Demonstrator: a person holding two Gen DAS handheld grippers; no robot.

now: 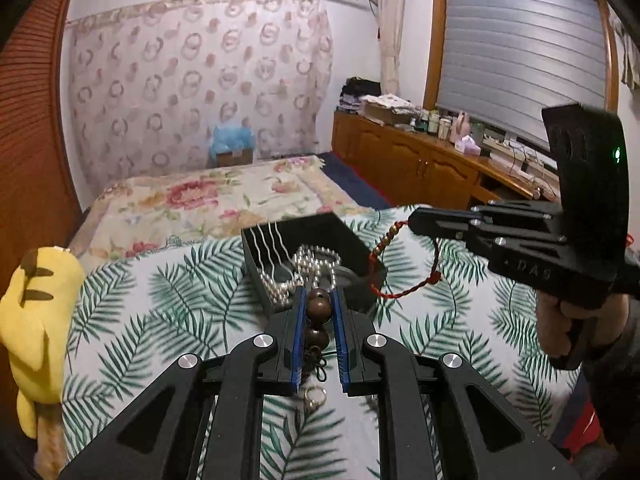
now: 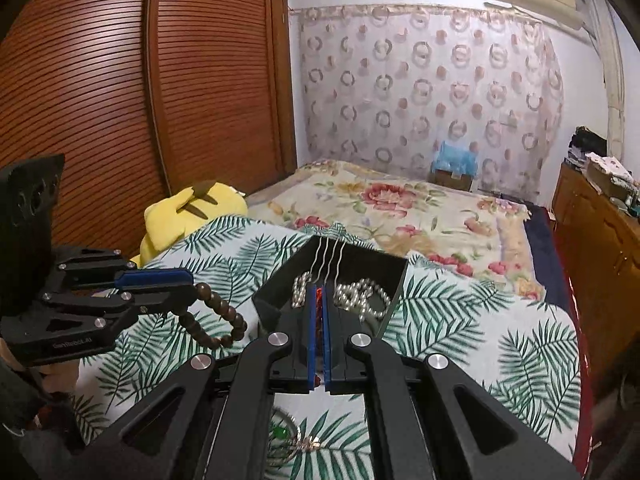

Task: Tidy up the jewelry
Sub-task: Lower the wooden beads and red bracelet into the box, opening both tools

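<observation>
Left gripper (image 1: 319, 300) clamps brown beads (image 1: 318, 307) just short of the black box (image 1: 344, 232). Right gripper (image 2: 319, 294) pinches the red cord (image 1: 404, 286) over the box, pearls (image 2: 360, 294) inside, on the bed (image 2: 460, 304).

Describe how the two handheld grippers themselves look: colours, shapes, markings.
Both are black plastic linkage frames with cut-out arms and silver round pivot bolts. The left gripper has long flat fingers lined with ribbed blue pads, plus small white lettering on its side. The right gripper bears embossed letters and a tall black rear block with a green light. Its handle sits in a bare hand.
</observation>
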